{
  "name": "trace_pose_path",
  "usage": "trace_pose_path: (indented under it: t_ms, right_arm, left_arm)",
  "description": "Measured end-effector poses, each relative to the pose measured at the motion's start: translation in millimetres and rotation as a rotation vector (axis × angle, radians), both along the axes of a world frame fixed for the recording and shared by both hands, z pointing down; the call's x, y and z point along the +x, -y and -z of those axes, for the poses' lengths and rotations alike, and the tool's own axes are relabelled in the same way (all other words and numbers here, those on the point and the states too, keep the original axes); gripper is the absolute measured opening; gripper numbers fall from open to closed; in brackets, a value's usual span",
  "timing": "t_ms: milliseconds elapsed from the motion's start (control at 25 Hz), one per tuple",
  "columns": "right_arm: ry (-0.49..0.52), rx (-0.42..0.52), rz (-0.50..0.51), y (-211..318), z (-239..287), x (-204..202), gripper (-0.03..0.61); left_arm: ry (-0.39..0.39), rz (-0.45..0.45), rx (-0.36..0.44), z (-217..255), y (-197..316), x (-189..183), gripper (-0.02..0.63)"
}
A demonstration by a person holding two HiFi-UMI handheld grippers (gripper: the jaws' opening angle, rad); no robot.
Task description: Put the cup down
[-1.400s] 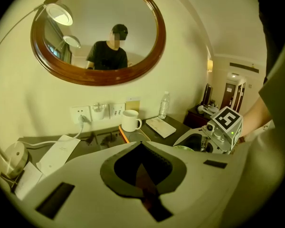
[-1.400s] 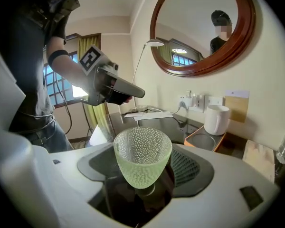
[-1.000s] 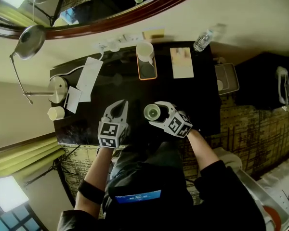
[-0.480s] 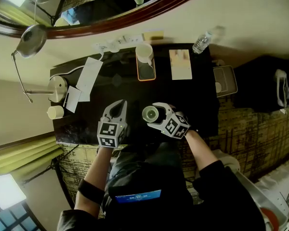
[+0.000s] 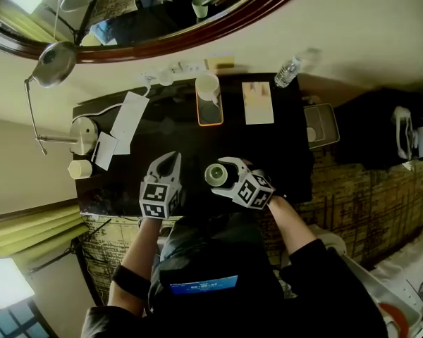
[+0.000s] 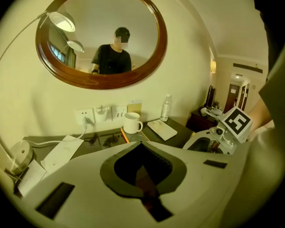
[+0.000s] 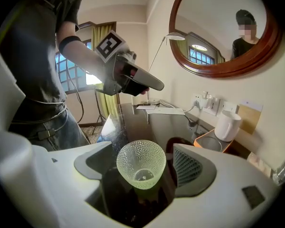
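A green dimpled glass cup (image 7: 140, 163) stands upright on the dark glossy desk (image 5: 271, 150), near its front edge. My right gripper (image 7: 141, 166) is around it, and its jaws have just been opening; a gap shows on each side of the cup, so the pads do not press on it. From the head view the cup (image 5: 213, 174) sits just ahead of the right gripper (image 5: 220, 177). My left gripper (image 5: 170, 163) hovers to the cup's left, shut and empty, jaw tips together (image 6: 141, 145).
A white mug (image 5: 207, 86) stands on an orange tray (image 5: 211, 115) at the desk's back. Beside it lie a booklet (image 5: 258, 103) and a water bottle (image 5: 287, 67). Papers (image 5: 127, 122), a cable and a lamp base (image 5: 81, 129) fill the left end. A round mirror hangs above.
The right jaws stand a little wider round the cup, which stays on the desk. The left gripper has kept its place.
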State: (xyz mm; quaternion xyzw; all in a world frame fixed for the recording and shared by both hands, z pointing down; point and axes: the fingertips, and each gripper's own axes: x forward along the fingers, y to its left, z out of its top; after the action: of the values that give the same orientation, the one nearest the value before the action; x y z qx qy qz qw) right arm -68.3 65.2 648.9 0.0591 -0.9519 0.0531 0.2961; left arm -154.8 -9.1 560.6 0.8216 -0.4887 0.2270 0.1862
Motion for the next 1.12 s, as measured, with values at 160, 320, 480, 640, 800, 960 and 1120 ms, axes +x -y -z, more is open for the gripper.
trace_pose_path:
  t_ms: [160,320,480,640,800,960,1120]
  right_arm:
    - [0.023,-0.006,-0.020,3,23,5,0.426]
    - [0.088,0.016,-0.193,43,67,22,0.368]
    - [0.132,0.015,-0.445,83,77,64,0.241]
    - [0.100,0.063,-0.626,106,85,102,0.111]
    - [0.045,0.092,-0.751,114,87,129,0.036]
    - [0.047,0.055,-0.784,112,87,132,0.011]
    - [0.046,0.045,-0.782,111,75,135,0.011]
  left_arm:
    - [0.005,0.022,0.019,0,2,-9,0.001]
    - [-0.005,0.012,0.027,7,3,-10,0.001]
    - [-0.020,0.002,0.027,14,3,-9,0.001]
    - [-0.030,0.005,0.033,17,6,-12,0.001]
    - [-0.036,0.005,0.043,18,11,-12,0.001]
    - [-0.043,0.004,0.053,17,17,-13,0.001]
    - [-0.035,-0.041,0.058,23,19,-4,0.001]
